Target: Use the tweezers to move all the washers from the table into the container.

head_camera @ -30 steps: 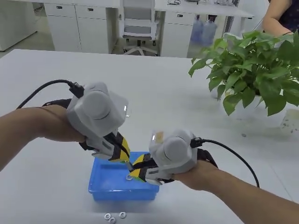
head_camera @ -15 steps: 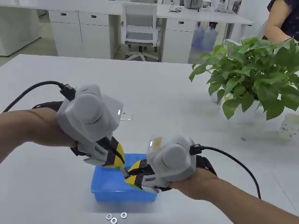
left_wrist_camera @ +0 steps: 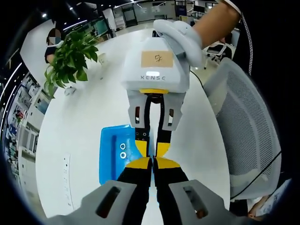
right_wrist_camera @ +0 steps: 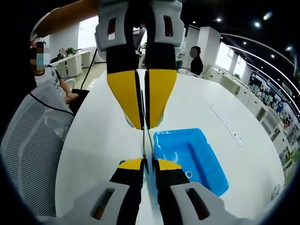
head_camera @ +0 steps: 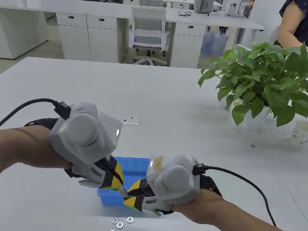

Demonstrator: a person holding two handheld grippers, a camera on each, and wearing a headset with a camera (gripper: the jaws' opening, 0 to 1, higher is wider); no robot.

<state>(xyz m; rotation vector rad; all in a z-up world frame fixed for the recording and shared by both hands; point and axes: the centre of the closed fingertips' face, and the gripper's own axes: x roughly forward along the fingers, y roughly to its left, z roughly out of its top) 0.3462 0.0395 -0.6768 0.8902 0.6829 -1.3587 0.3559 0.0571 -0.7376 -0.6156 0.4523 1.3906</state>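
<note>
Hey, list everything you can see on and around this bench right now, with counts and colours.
table: one, white, under everything.
container: one, blue, on the table below the grippers.
loose washers: three, silver, on the table beside the container.
washers inside: two in the left gripper view, silver, in the container.
tweezers: one, metal, between both grippers' jaws.
plant: one, green, table's right side.
office chair: one, pale, beyond the table.
left gripper: grey, yellow-black jaws, closed on the tweezers.
right gripper: same colours, closed on the tweezers.

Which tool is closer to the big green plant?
Right. The right tool is on the side toward the plant; the left tool faces it from the far side, both meeting at the tweezers.
</note>
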